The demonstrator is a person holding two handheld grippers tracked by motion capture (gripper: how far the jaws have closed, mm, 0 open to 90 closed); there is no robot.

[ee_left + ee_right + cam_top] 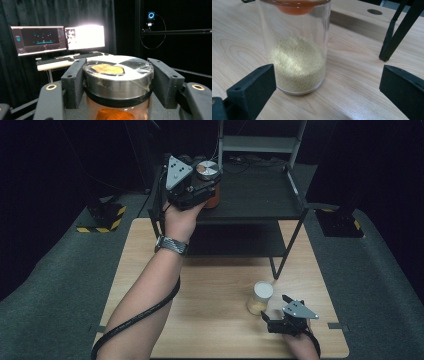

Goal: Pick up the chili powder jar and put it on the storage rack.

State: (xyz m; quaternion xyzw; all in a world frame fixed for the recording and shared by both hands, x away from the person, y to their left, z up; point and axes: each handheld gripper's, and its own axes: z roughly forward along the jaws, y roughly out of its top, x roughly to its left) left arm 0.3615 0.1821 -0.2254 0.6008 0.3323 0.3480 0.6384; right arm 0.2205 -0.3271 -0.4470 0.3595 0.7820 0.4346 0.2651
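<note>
left gripper (202, 182): my jaws clamped on the orange jar (117, 82) at its metal lid, up on the black shelf (260, 200)
grain jar (260, 298): upright on the table (210, 285), near the shelf leg
right gripper (278, 307): my jaws spread wide, just beside the grain jar, not touching

A lab set up for recording: black curtains (75, 15) close off the space, two lit monitors (60, 38) and keyboards (67, 58) sit on a desk beyond the left jaws, and a ring-lit camera (151, 15) hangs on a black rail (180, 31) above them.
</note>
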